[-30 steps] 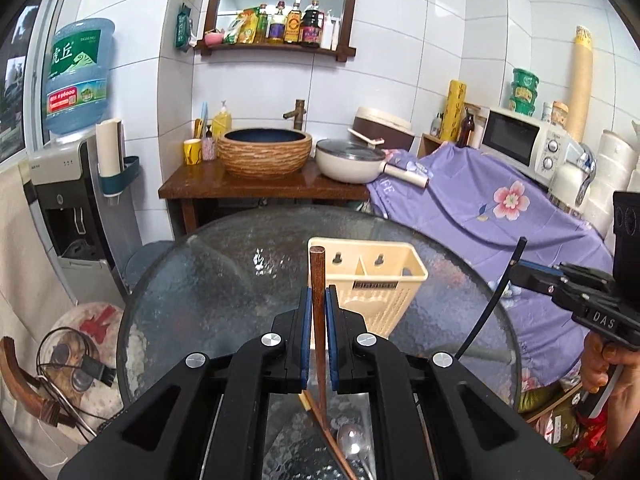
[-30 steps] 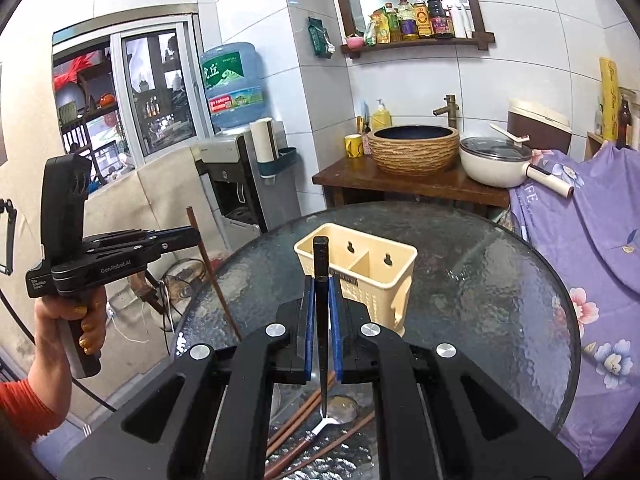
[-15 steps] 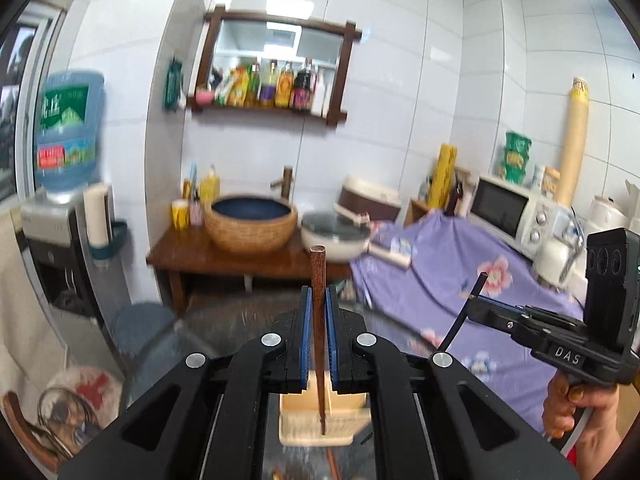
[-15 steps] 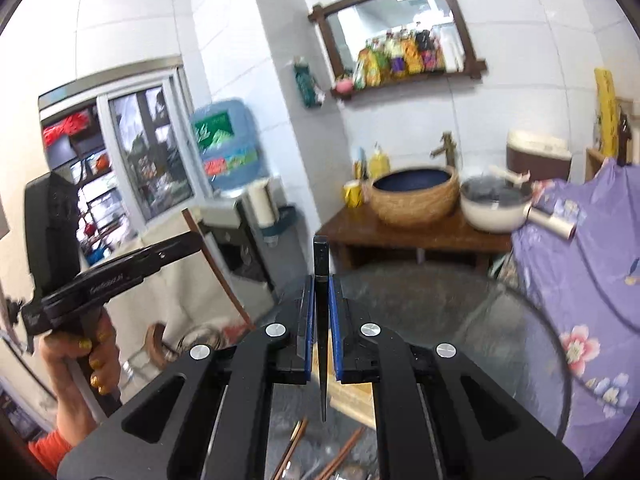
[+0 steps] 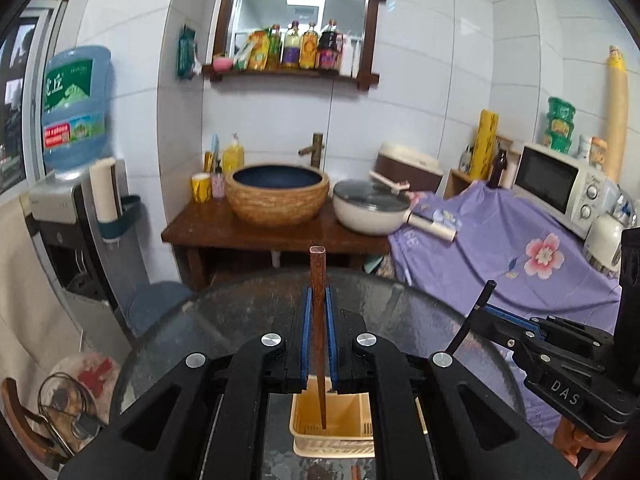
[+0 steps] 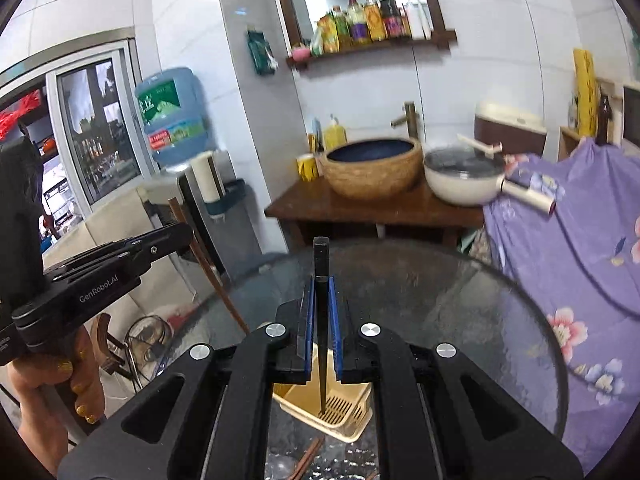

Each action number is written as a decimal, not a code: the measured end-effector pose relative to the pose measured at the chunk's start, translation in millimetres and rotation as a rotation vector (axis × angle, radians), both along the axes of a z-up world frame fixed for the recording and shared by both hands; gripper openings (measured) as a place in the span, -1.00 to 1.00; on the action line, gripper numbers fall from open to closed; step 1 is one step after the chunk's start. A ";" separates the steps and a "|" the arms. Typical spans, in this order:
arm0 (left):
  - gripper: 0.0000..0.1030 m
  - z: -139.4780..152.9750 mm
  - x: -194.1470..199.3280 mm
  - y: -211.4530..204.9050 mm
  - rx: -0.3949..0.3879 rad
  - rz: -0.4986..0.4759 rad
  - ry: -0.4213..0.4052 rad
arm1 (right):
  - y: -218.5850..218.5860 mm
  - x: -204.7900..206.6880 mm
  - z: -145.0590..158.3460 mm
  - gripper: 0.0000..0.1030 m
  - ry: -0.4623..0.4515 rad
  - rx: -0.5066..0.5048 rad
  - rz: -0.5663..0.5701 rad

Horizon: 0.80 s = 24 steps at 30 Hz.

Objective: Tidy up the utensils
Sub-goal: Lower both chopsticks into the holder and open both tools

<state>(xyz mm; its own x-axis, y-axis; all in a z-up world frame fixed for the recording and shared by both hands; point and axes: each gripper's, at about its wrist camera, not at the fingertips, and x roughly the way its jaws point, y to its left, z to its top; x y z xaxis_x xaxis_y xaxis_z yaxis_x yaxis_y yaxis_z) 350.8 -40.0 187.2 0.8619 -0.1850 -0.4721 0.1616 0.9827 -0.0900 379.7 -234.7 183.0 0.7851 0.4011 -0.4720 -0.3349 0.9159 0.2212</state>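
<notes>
My left gripper (image 5: 318,320) is shut on a brown wooden chopstick (image 5: 318,280) held upright, its lower tip hanging inside the beige plastic utensil holder (image 5: 332,436) on the round glass table (image 5: 248,320). My right gripper (image 6: 320,312) is shut on a black chopstick (image 6: 321,264), also upright, its tip over the slotted bottom of the same holder (image 6: 340,412). The right gripper with its black chopstick shows in the left wrist view (image 5: 486,312); the left gripper with its brown chopstick shows in the right wrist view (image 6: 188,236).
More brown chopsticks (image 6: 308,456) lie on the glass in front of the holder. Behind the table stand a wooden stand with a woven basin (image 5: 278,196) and a white pan (image 5: 370,208), a water dispenser (image 5: 72,200) at left, and a purple-covered counter with a microwave (image 5: 560,180) at right.
Both grippers have risen and moved over the utensil holder, which now lies below them. Each chopstick's lower tip now hangs in the holder. Both stay shut.
</notes>
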 end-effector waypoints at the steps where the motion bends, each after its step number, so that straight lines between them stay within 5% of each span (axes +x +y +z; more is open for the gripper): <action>1: -0.87 -5.9 1.6 0.9 -0.001 -0.001 0.011 | 0.9 2.3 -8.0 -0.85 0.016 0.002 0.000; 5: -0.87 -34.0 7.9 1.1 0.010 -0.009 0.055 | 5.9 8.1 -32.3 -0.85 0.057 -0.015 -0.002; 17: -0.85 -76.1 16.3 1.9 0.011 -0.022 0.121 | -5.4 15.1 -39.5 -0.84 0.050 0.009 -0.034; 23: -0.25 -78.0 13.7 6.1 -0.028 -0.017 0.113 | -12.4 17.3 -42.9 -0.81 0.055 0.005 -0.064; 24: -0.13 -77.1 11.8 5.3 -0.028 -0.018 0.106 | -13.0 16.1 -43.0 -0.67 0.054 0.003 -0.064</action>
<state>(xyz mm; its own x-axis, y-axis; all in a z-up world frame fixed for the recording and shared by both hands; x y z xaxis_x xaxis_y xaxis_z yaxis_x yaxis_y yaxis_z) 362.6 -34.7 110.1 0.8035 -0.2147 -0.5552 0.1675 0.9765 -0.1353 395.8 -247.7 140.0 0.7827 0.3523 -0.5131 -0.2633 0.9344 0.2399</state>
